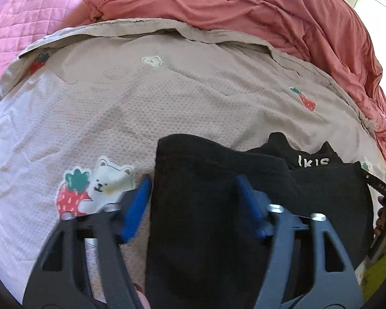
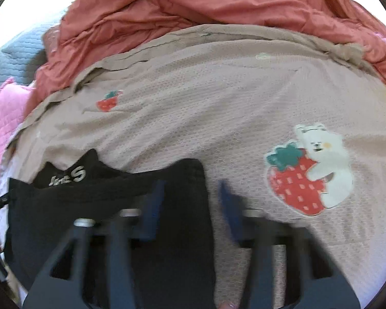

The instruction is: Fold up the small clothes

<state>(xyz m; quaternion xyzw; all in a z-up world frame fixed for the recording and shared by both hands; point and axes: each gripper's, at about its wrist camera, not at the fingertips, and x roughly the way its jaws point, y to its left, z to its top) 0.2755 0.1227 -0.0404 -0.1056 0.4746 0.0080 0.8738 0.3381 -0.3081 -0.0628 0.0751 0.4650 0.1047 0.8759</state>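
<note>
A small black garment point(image 1: 208, 206) with white lettering lies on the beige strawberry-print bedspread point(image 1: 141, 108). My left gripper point(image 1: 194, 182) is open, its blue fingers point(image 1: 139, 200) straddling the garment's left edge just above the cloth. In the right wrist view the same black garment point(image 2: 110, 200) lies at lower left; my right gripper point(image 2: 191, 193) is open over its right edge, one blue finger point(image 2: 154, 203) above the cloth, the other above the bedspread point(image 2: 218, 103). This view is motion-blurred.
A crumpled coral-red duvet point(image 1: 244, 13) is piled at the far side of the bed, also in the right wrist view point(image 2: 193, 5). A pink quilted blanket point(image 1: 25, 25) lies far left. A bear-and-strawberry print point(image 2: 308, 170) marks the bedspread.
</note>
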